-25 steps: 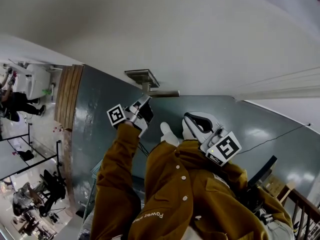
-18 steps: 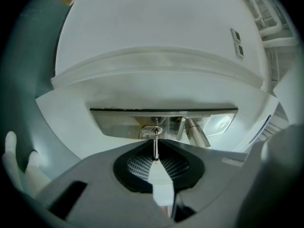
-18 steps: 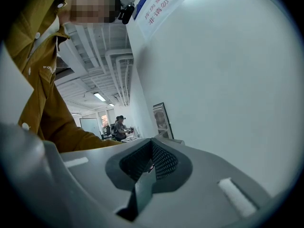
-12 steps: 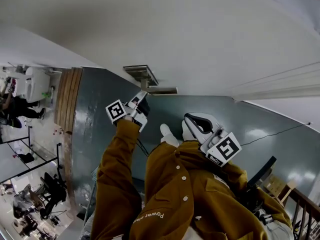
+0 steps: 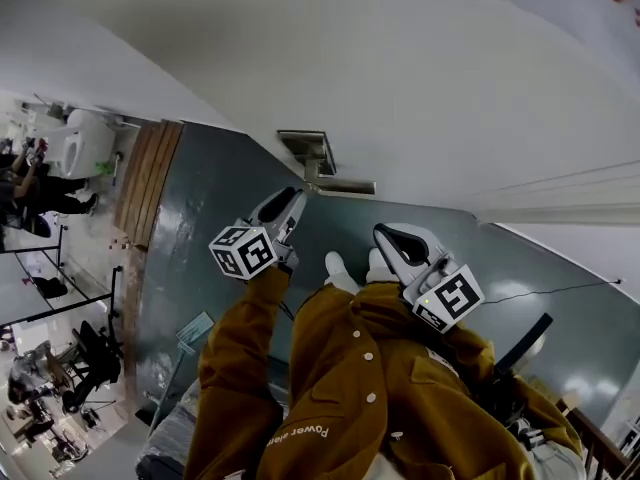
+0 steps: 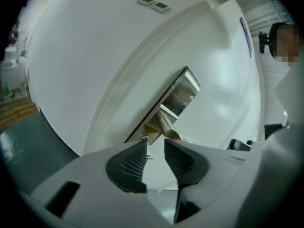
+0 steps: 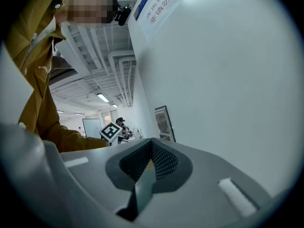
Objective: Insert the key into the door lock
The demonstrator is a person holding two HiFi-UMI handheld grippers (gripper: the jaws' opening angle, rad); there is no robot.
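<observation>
A steel lock plate (image 5: 308, 153) with a lever handle (image 5: 345, 185) sits on the white door (image 5: 420, 98). My left gripper (image 5: 292, 200) hangs just short of the handle. In the left gripper view the plate (image 6: 183, 91) and handle (image 6: 164, 125) lie right beyond my left gripper (image 6: 156, 146). Its jaws have just opened and then drawn in a little; nothing is between them. A small metal piece (image 6: 145, 138), perhaps the key, sticks out at the plate's lower end. My right gripper (image 5: 385, 233) rests beside the door, its jaws (image 7: 151, 148) together.
Grey-green floor (image 5: 210, 198) lies below the door, with a wooden strip (image 5: 150, 183) at its left. Further left a room holds people and furniture (image 5: 40, 188). A thin cable (image 5: 560, 290) crosses the floor at right. The door carries red print (image 7: 161, 4).
My left gripper has rolled, risen and pulled back a little from the lock plate, and its jaws have come apart. The right gripper has stayed where it was.
</observation>
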